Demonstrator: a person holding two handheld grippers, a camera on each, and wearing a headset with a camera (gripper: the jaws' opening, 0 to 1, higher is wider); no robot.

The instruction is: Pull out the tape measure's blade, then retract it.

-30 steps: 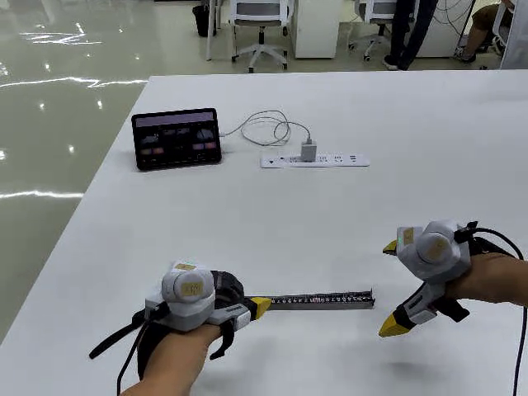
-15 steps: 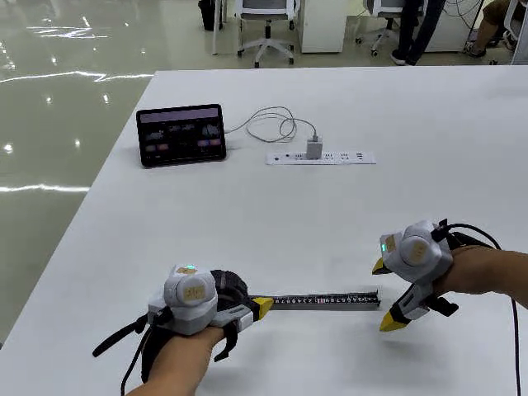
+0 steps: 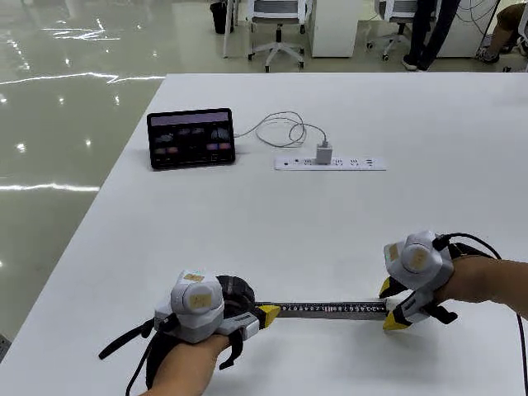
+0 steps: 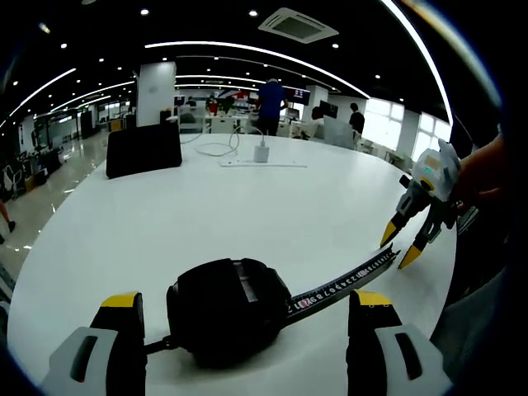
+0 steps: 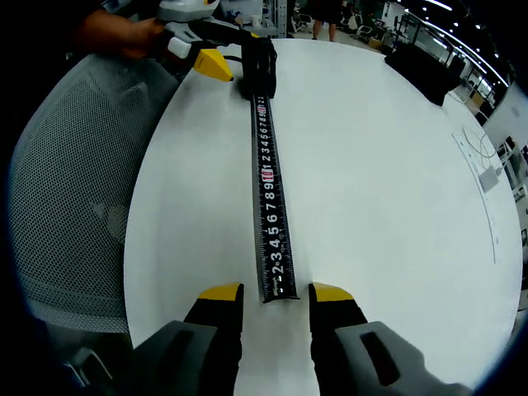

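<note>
A black tape measure case (image 3: 235, 290) rests on the white table (image 3: 371, 214). Its blade (image 3: 330, 309) lies pulled out flat to the right, numbers up. My left gripper (image 3: 254, 301) is open around the case (image 4: 229, 309), with a gap showing on both sides. My right gripper (image 3: 389, 305) sits at the blade's free end. In the right gripper view its yellow-tipped jaws (image 5: 275, 293) straddle the end of the blade (image 5: 271, 190), a thin strip of table showing on each side, so it is open but narrow. The left gripper view has the right gripper (image 4: 398, 246) at the far end of the blade (image 4: 346, 285).
A dark tablet (image 3: 191, 138) stands at the back left of the table. A white power strip (image 3: 330, 163) with a charger and a looped cable (image 3: 280, 128) lies behind. The table's left edge drops to a shiny floor. A grey mesh chair (image 5: 74, 206) is near me.
My right gripper has come down and left to the blade's end, and its jaws have narrowed from wide apart. The left gripper and the case have stayed put.
</note>
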